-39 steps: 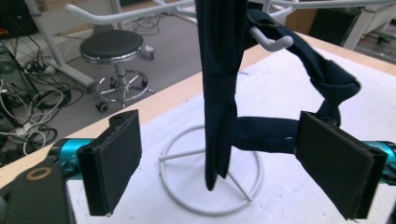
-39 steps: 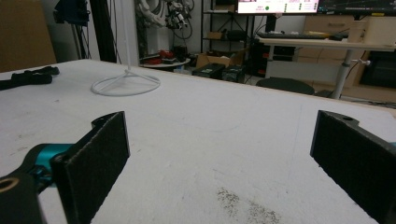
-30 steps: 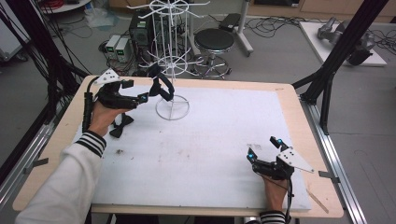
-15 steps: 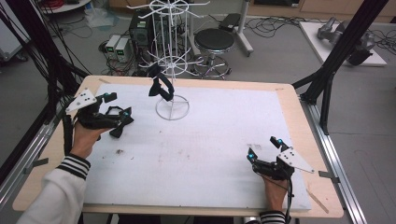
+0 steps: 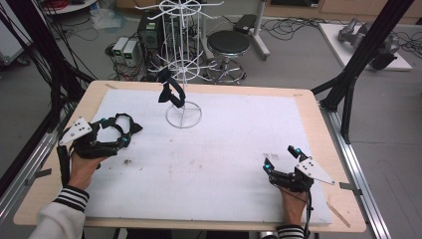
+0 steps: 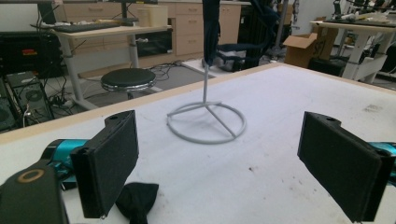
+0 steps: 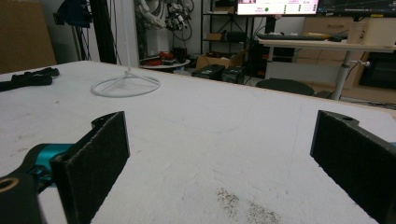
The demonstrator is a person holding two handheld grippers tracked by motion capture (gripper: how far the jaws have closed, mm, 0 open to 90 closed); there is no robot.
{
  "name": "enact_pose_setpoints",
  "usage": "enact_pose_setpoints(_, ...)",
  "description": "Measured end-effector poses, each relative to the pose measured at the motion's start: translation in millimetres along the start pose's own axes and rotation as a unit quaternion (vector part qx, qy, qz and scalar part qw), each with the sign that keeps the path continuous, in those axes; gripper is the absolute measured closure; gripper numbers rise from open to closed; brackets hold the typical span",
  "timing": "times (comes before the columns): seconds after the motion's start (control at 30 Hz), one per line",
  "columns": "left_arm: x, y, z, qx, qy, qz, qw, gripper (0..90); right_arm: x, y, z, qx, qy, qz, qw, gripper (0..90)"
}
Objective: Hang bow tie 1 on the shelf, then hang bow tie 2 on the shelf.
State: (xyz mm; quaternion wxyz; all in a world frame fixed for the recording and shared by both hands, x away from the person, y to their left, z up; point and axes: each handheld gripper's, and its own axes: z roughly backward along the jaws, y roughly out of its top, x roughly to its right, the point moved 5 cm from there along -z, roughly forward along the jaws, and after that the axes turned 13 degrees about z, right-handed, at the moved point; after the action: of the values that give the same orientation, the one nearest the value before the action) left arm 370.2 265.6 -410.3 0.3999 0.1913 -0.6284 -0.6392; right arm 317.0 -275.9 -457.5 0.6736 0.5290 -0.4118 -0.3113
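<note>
White wire rack point(image 5: 183, 79) stands at counter point(image 5: 308, 107) far edge w/ black strap point(image 5: 170, 93) hung on a hook. Left claw point(image 5: 128, 130) jaws wide, empty, beside a dark cloth piece point(image 6: 136, 199); right claw point(image 5: 279, 159) also spread, empty, parked near corner, prob. idle.

1. Left gripper point(image 5: 130, 133), held in the left hand point(image 5: 83, 167), has its jaws spread wide with nothing between the pads point(image 6: 109, 165).
2. Right gripper point(image 5: 281, 158), held in the right hand point(image 5: 292, 205), likewise gapes wide, nothing between its pads point(image 7: 95, 163).
</note>
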Motion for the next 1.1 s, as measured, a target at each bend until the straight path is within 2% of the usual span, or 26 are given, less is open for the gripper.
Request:
enact_pose_setpoints(0.27,-3.4,-1.6,3.3,0.008,0.006,0.004,0.9999,13.0,-0.5,0.1,0.2,-0.001,-0.001,-0.002,1.0000,3.9)
enact_pose_setpoints(0.47,-2.1,1.0,4.9,0.007,0.009,-0.005,0.9999,13.0,-0.3,0.0,0.2,-0.001,-0.001,-0.001,1.0000,3.9)
enact_pose_setpoints(0.73,-2.2,5.4,4.8,0.009,0.013,-0.006,0.9999,13.0,-0.5,0.1,0.1,-0.001,0.000,-0.001,1.0000,3.8)
enact_pose_setpoints(0.87,-3.0,6.1,4.6,0.005,0.018,-0.006,0.9998,13.0,-0.1,0.1,0.0,0.000,0.000,0.000,1.0000,3.9)
enact_pose_setpoints(1.1,-7.5,4.6,2.5,-0.018,0.033,-0.010,0.9992,13.1,-0.2,0.0,0.1,0.000,0.000,-0.003,1.0000,3.8)
